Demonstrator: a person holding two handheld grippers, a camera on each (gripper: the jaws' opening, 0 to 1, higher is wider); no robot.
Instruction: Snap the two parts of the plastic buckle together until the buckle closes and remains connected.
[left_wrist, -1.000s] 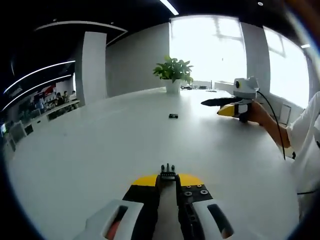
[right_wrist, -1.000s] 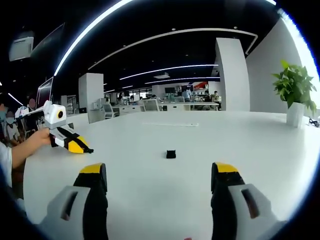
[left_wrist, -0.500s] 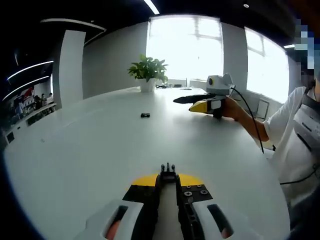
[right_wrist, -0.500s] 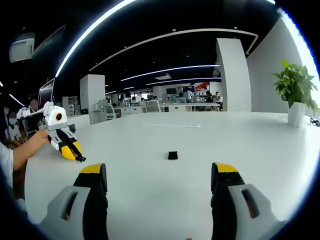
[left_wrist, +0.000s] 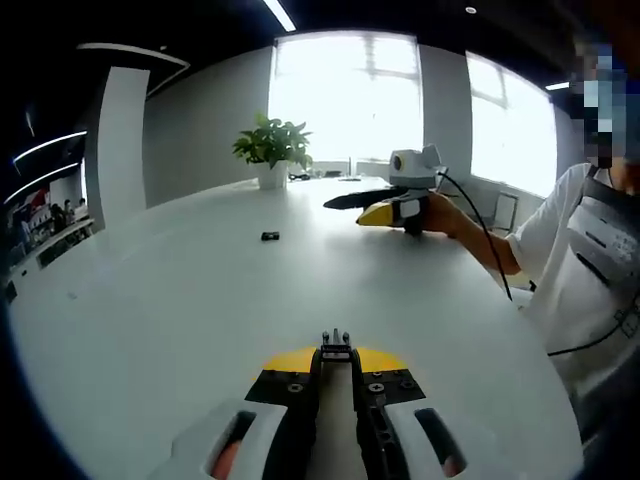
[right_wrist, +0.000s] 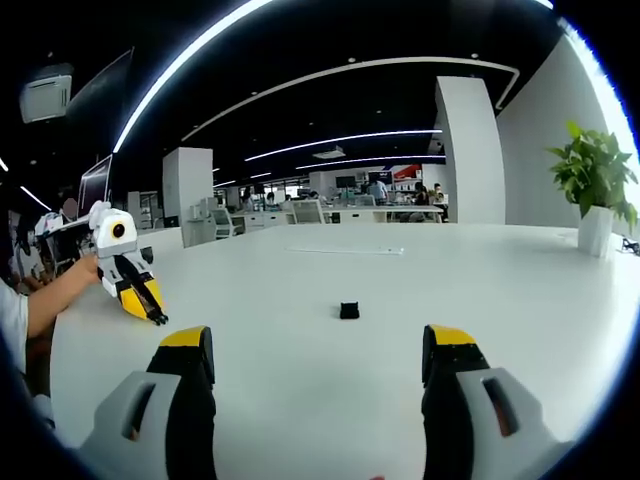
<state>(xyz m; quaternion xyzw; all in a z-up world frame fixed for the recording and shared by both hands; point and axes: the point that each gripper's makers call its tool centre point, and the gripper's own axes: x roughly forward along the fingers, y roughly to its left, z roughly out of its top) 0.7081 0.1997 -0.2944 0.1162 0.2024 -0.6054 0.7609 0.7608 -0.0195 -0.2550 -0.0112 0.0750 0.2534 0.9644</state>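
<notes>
A small black buckle part (left_wrist: 270, 236) lies alone on the white table (left_wrist: 150, 330); the right gripper view has it as the buckle part (right_wrist: 349, 310), ahead of my right gripper (right_wrist: 320, 350), whose yellow-tipped jaws stand wide open with nothing between them. My left gripper (left_wrist: 336, 350) is shut on the other black buckle part (left_wrist: 336, 343), whose prongs stick out past the tips. The right gripper (left_wrist: 350, 207) hangs above the table at the far right, held by a hand. The left gripper (right_wrist: 155, 318) appears at the left edge, tip tilted down toward the table.
A potted plant (left_wrist: 270, 145) in a white pot stands at the table's far end, seen as the plant (right_wrist: 592, 170) at the right. A person in white (left_wrist: 590, 250) sits at the table's edge. Office desks fill the background beyond the table.
The left gripper view has swung, so plant, loose buckle part and right gripper sit further left. In the right gripper view the left gripper has tipped down toward the table. The loose part has stayed put.
</notes>
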